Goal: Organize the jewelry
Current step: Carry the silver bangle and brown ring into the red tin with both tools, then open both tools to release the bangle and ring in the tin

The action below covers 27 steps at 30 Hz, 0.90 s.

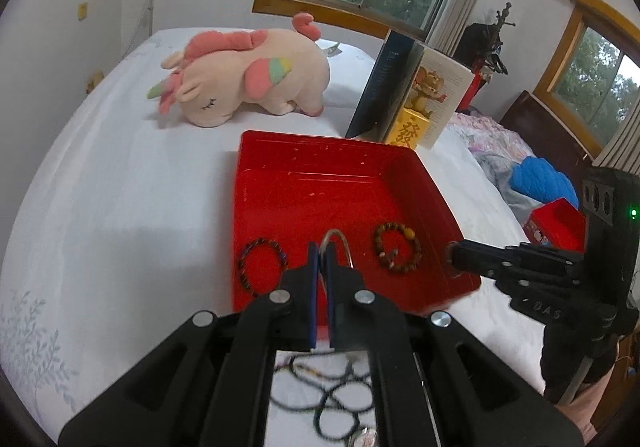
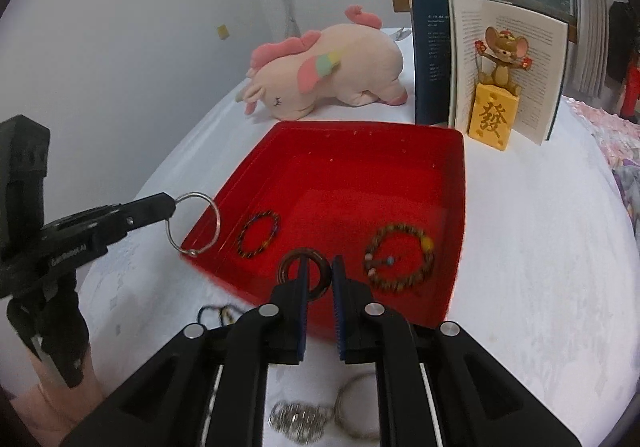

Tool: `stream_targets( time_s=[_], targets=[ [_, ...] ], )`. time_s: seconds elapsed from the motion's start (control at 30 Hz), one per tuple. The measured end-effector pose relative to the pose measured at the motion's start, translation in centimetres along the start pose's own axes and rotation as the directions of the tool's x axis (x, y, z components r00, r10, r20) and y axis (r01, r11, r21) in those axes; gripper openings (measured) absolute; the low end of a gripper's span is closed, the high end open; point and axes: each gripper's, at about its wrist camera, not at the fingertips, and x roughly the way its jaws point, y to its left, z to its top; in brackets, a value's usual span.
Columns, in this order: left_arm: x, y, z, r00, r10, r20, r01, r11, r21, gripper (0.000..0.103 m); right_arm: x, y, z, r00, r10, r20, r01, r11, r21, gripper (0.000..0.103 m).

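Left wrist view: the left hand-held gripper (image 1: pixel 322 253) pinches a thin silver metal ring (image 1: pixel 340 243) above the red plastic tray (image 1: pixel 408 171), where two beaded bracelets lie. Right wrist view: the right hand-held gripper (image 2: pixel 320 267) clamps one dark wooden bangle (image 2: pixel 306 269) over the tray's near edge on the bed.

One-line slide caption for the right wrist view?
Right gripper holds a dark wooden ring and left gripper a silver bangle above the red tray with two beaded bracelets.
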Motion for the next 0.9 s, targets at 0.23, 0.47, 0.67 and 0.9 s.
stream_targets(
  time_s=[0.23,0.47,0.67,0.9],
  targets=[
    [5.7,0.0,1.4,0.997,-0.005,-0.077,0.004,1.000,-0.021,0.002,5.8,-0.7,1.8,0.995,-0.035,-0.090,0.038,0.999,0.035,0.011],
    [10.0,1.5,1.9,0.991,0.009,-0.137,-0.017,0.998,-0.057,0.002,9.2,-1.8,3.0,0.988,-0.057,-0.143,0.068,0.995,0.073,0.011],
    [11.8,1.7,2.0,0.986,0.017,-0.168,-0.027,0.998,-0.057,0.002,11.1,-2.2,3.2,0.981,-0.062,-0.183,0.080,0.993,0.090,0.011],
    [11.7,1.8,2.0,0.985,0.007,-0.172,-0.018,0.998,-0.061,0.004,11.5,-2.5,3.0,0.979,-0.061,-0.192,0.083,0.991,0.106,0.015]
  ],
)
